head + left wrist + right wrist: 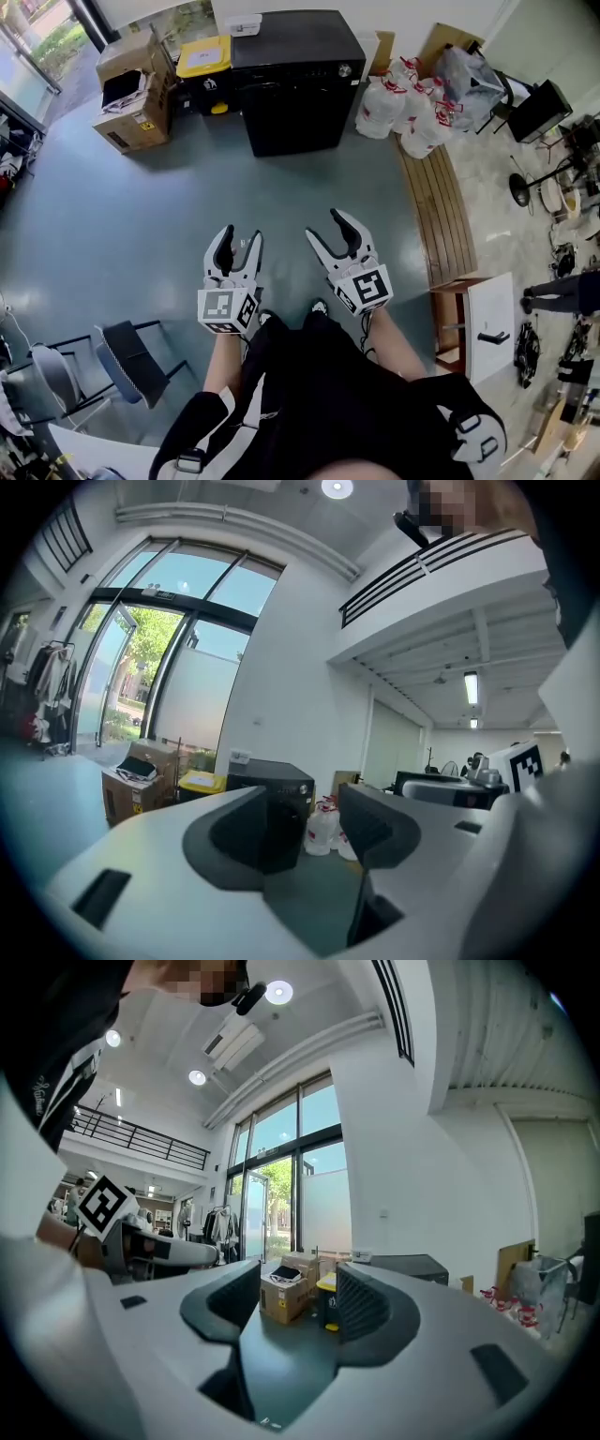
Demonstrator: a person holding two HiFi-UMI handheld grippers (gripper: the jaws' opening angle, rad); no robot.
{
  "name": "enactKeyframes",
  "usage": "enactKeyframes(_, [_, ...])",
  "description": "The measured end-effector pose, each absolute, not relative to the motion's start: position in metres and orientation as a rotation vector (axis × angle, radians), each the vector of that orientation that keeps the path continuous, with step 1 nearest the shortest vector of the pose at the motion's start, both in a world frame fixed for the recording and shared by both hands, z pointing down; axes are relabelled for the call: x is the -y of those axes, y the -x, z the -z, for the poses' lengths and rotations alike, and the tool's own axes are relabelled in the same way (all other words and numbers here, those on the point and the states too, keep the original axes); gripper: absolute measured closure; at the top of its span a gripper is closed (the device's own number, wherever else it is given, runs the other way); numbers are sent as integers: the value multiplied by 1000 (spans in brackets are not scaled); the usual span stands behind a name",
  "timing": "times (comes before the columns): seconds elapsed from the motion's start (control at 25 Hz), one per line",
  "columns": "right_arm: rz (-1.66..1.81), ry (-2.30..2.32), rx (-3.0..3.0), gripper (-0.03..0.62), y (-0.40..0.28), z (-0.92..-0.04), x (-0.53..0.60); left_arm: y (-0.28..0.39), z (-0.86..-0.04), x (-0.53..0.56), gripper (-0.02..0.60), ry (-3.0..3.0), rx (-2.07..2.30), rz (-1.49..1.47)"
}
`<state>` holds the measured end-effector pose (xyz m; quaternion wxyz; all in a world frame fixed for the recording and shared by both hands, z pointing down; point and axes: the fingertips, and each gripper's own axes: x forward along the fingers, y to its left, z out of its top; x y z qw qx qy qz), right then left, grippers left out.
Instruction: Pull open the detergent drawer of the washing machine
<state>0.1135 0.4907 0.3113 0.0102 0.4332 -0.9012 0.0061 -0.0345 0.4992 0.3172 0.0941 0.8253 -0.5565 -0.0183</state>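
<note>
The washing machine point(295, 80) is a black box standing against the far wall, well ahead of me across the grey floor. A control strip with a round knob point(345, 70) runs along its upper front; I cannot make out the detergent drawer at this distance. My left gripper point(239, 239) and right gripper point(337, 225) are held side by side in front of my body, both open and empty, far from the machine. In the left gripper view the washing machine point(272, 799) shows between the open jaws of the left gripper point(305, 832). The right gripper point(295, 1302) looks toward cardboard boxes, with the washing machine point(412, 1265) to its right.
Cardboard boxes point(136, 94) and a yellow-lidded bin point(204, 56) stand left of the machine. White jugs and bags point(403, 108) lie to its right. A wooden bench point(436, 206) runs along the right side. Chairs point(122, 361) stand at my near left.
</note>
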Motion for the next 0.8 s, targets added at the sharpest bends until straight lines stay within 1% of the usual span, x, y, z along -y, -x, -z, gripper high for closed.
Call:
enactKeyframes(0.12, [-24, -1359, 2785, 300, -108, -317, -488, 56, -325, -497, 316, -2420, 1653, 92])
enactKeyframes(0.28, [-35, -1390, 2767, 293, -100, -322, -489, 74, -336, -500, 299, -2405, 1637, 100])
enactKeyframes(0.8, [-58, -1455, 2722, 293, -36, -337, -485, 147, -345, -497, 298, -2415, 1624, 102])
